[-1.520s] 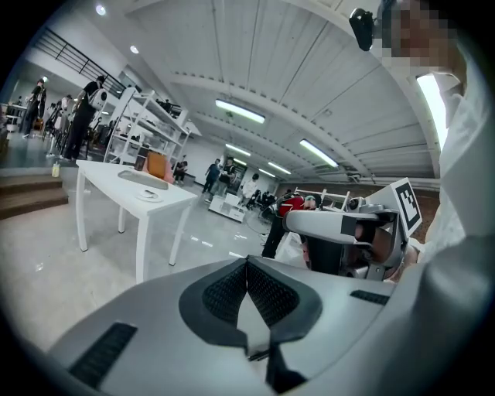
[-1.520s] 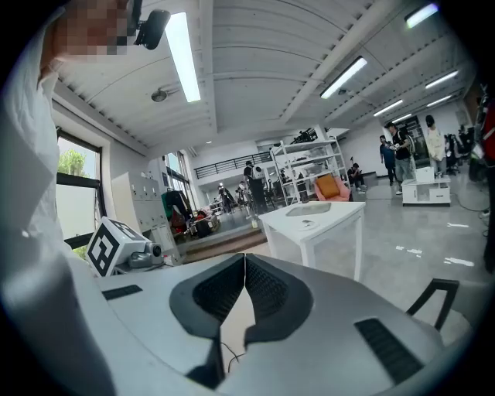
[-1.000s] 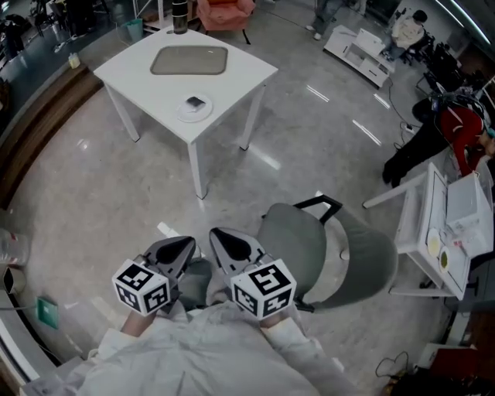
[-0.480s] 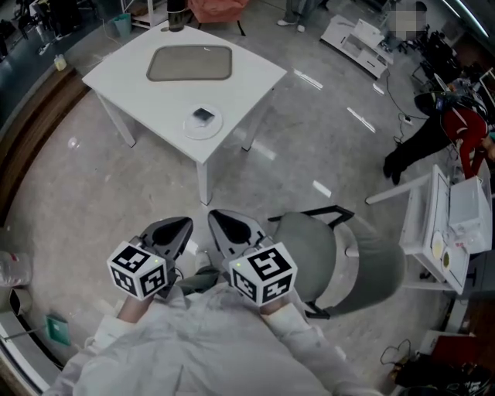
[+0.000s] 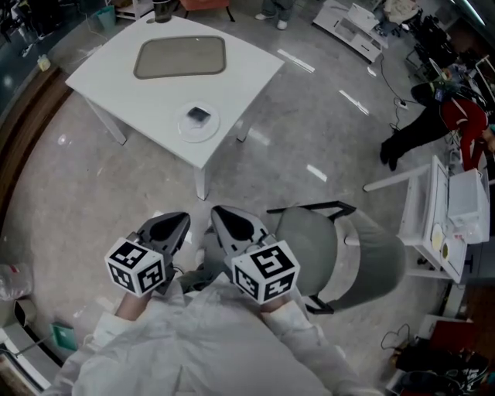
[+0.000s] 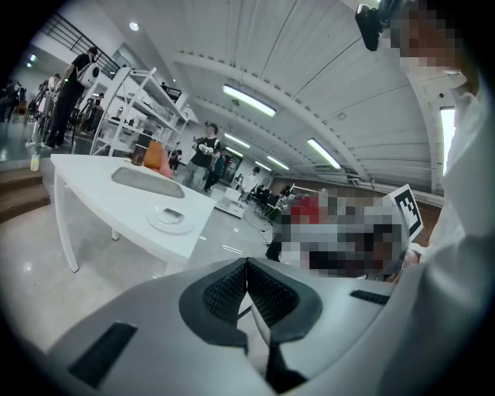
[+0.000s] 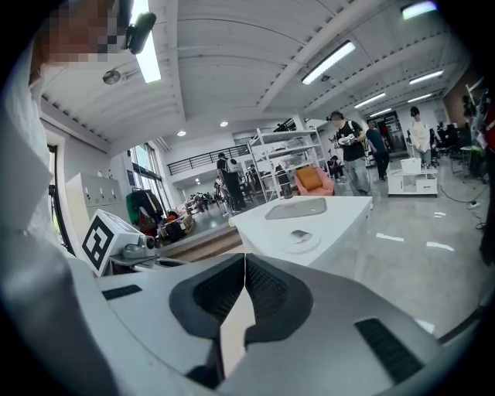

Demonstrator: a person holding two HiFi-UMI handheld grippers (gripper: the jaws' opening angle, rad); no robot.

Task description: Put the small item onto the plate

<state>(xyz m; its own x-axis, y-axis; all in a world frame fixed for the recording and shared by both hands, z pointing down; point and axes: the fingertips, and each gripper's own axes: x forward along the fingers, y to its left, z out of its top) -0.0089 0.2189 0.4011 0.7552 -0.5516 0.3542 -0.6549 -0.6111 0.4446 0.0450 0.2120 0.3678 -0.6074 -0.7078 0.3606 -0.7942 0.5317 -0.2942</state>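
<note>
Glossy grey floor (image 5: 116, 193), smooth matt white table (image 5: 247, 73).

Head view: a dark container (image 5: 162, 9) at the tabletop's (image 5: 116, 77) 12 o'clock corner is cut off by the upper edge. The small item (image 5: 199, 115) on the plate (image 5: 198, 125) is too small to identify. A person (image 5: 271, 11) at 12 o'clock shows only as feet. The right tongs (image 5: 216, 210) overlap the chair's (image 5: 340, 255) 9 o'clock edge. Left gripper view: the background at 3 o'clock is blurred beyond telling.
</note>
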